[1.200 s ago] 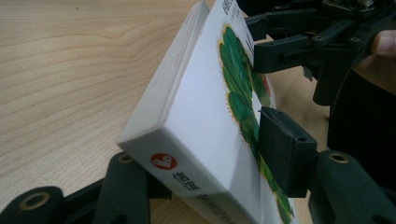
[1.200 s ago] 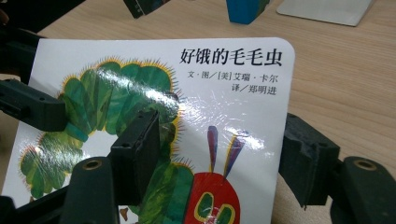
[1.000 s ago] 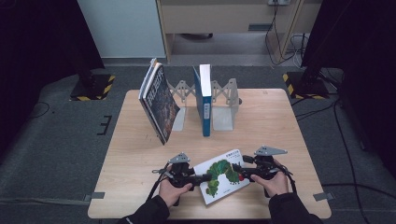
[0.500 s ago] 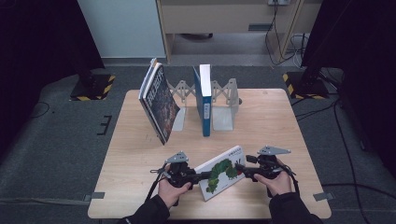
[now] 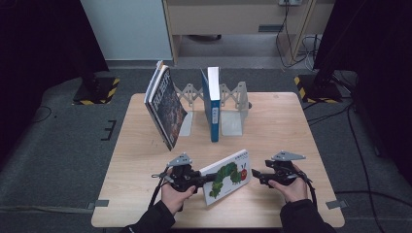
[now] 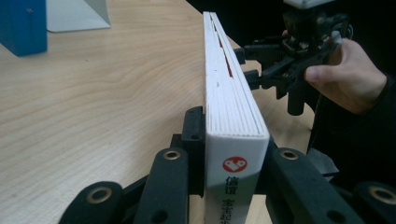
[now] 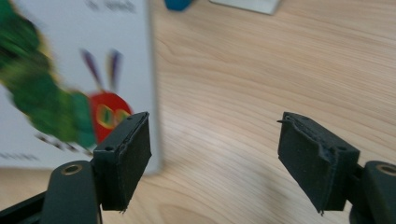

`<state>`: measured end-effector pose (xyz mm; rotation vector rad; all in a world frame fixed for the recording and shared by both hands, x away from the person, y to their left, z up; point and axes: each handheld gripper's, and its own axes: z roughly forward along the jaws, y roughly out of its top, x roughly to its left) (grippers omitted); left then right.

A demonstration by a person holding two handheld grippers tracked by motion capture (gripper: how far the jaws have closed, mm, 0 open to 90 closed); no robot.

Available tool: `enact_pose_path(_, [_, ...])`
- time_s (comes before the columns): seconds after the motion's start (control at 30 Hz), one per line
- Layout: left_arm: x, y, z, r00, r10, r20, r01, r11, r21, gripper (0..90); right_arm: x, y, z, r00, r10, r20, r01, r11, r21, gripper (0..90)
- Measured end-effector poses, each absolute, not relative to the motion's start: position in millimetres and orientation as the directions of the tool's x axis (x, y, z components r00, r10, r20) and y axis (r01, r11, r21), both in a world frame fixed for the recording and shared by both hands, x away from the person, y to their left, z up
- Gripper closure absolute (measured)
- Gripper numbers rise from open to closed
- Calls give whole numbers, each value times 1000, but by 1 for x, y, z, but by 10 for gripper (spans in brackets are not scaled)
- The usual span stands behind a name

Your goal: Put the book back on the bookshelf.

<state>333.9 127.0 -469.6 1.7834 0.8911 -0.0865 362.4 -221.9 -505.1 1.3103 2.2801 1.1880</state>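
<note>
A white picture book with a green caterpillar on its cover (image 5: 228,177) stands tilted on its long edge near the table's front. My left gripper (image 5: 206,178) is shut on its left end; its jaws have just been closing with the book between them. In the left gripper view both pads press the book's (image 6: 231,107) spine end. My right gripper (image 5: 256,174) sits just right of the book, open, and has just been opening with nothing between its jaws. In the right gripper view (image 7: 215,154) the blurred cover (image 7: 70,70) lies left of the left jaw.
At the table's back, a blue book (image 5: 213,104) stands upright between metal bookends (image 5: 233,104). A dark book (image 5: 165,104) leans at the left of them. Bare wood table (image 5: 291,126) lies to the right and in the middle.
The book has tipped up from lying flat onto its edge. My right gripper has let go of its right end and drawn off to the right. The left gripper has closed on it.
</note>
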Motion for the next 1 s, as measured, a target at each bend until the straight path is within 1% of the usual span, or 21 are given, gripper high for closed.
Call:
enact_pose_path(0.27, [337,140,-454,699,564,-440,582,-93,808,745,367,-246,-509,-493,865,94,630,281,724,241])
enact_pose_path(0.43, [339,145,-445,695,577,-430,564,-65,823,745,371,-259,-514,-457,888,53,660,298,690,211])
enact_pose_path(0.63, [342,151,-431,691,593,-414,536,-35,844,745,374,-266,-524,-421,906,44,708,298,640,173])
enact_pose_path(0.83, [348,152,-414,686,623,-377,492,-15,871,744,376,-267,-528,-419,908,24,706,309,637,119])
enact_pose_path(1.0, [356,147,-404,676,638,-368,469,12,883,745,376,-266,-530,-417,909,4,699,318,641,85])
